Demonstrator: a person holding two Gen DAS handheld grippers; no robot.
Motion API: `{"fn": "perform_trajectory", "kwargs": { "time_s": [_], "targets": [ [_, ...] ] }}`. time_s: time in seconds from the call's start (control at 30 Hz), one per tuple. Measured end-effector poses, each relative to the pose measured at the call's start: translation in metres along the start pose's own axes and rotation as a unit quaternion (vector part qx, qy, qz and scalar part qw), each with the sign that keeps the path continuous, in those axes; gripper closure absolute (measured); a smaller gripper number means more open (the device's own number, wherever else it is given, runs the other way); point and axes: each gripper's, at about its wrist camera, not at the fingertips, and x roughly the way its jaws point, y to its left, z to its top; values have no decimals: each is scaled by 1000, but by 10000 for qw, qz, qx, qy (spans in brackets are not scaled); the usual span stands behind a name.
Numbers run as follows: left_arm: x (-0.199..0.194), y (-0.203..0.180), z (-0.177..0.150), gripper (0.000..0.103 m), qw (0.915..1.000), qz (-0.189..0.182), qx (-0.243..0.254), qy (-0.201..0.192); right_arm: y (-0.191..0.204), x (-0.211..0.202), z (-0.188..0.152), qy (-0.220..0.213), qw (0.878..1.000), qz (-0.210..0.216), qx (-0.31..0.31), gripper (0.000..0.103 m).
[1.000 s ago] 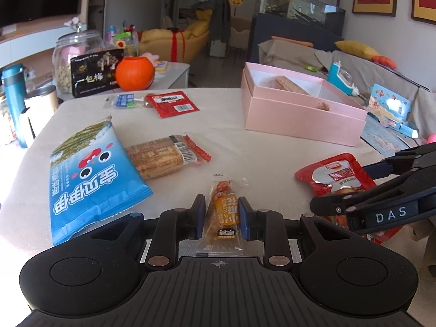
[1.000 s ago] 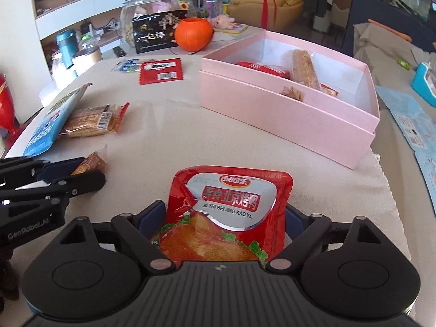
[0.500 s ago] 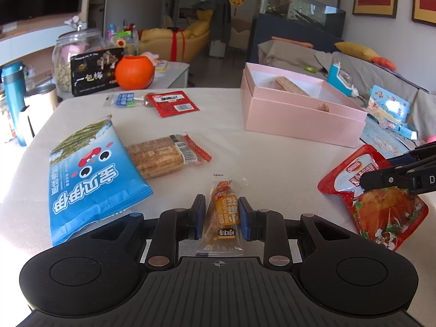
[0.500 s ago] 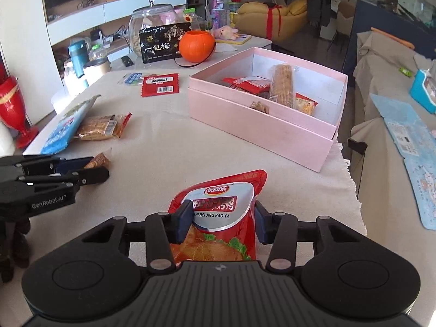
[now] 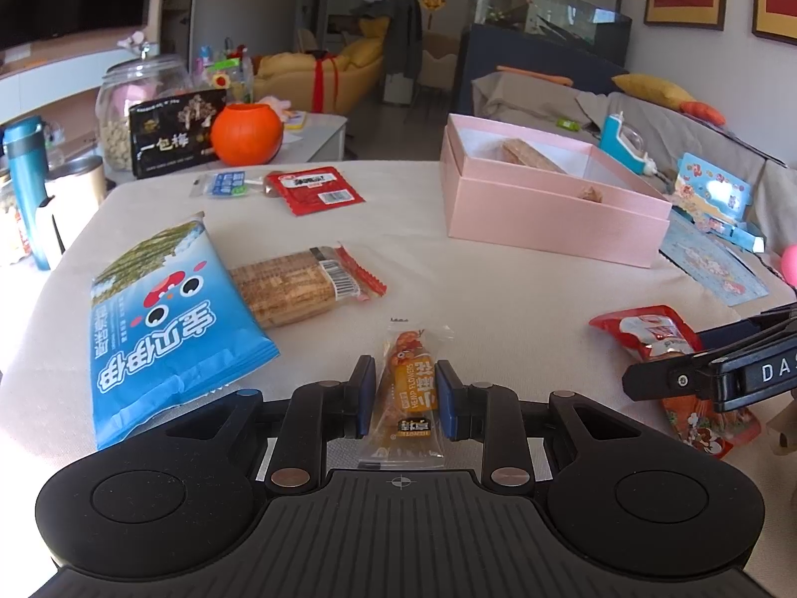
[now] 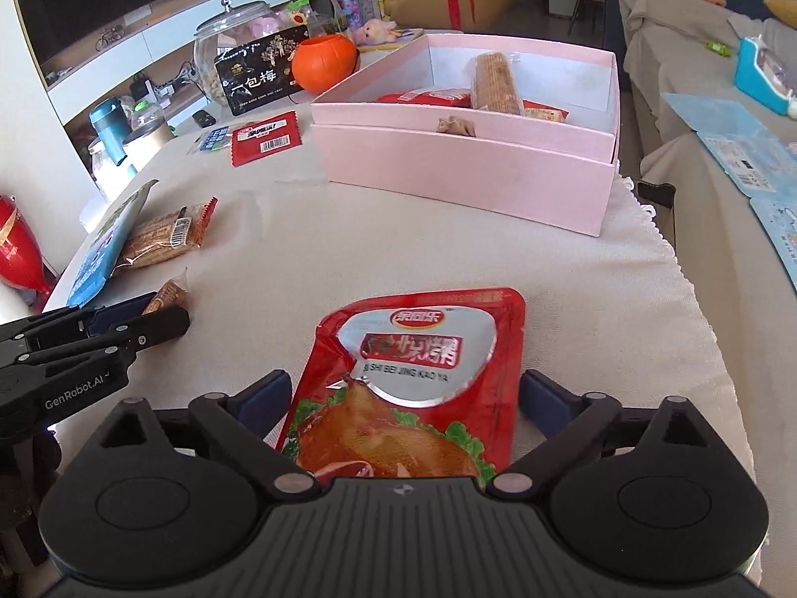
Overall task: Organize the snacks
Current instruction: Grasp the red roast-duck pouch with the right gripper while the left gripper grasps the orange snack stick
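Cloth-covered table (image 6: 309,259): my left gripper (image 5: 404,396) sits low and level, clamped on the orange snack packet (image 5: 408,388); right gripper (image 6: 403,398) spread wide, straddling the red pouch (image 6: 413,383).

Red pouch (image 6: 413,388): "SI SHI BEI JING KAO YA". Left of it, left gripper (image 6: 164,316): "GenRobot.AI". Orange snack pkt (image 5: 409,393): "HEMP FLOWERS". Right gripper (image 5: 642,381): "DA…", cut off.
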Motion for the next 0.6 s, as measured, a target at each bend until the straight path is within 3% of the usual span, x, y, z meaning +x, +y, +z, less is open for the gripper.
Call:
{"fn": "perform_trajectory", "kwargs": {
  "time_s": [0.23, 0.3, 0.43, 0.53, 0.57, 0.6],
  "targets": [
    [0, 0, 0, 72, 10000, -2, -3, 0, 29, 14, -4, -176, 9966, -791, -133, 0],
    [0, 0, 0, 72, 10000, -3, -6, -1, 29, 14, -3, -164, 9971, -704, -232, 4],
    [0, -1, 0, 72, 10000, 7, 7, 1, 22, -5, 3, -94, 9982, -233, -552, 38],
    [0, -2, -1, 72, 10000, 21, 23, 2, 19, -19, 6, -38, 9979, -124, -638, 49],
    [-1, -2, -1, 72, 10000, 27, 30, 2, 17, -23, 7, -68, 9978, -77, -659, 62],
    [-1, -3, -1, 72, 10000, 33, 37, 2, 16, -27, 8, -109, 9977, -24, -676, 66]
  ]
}}
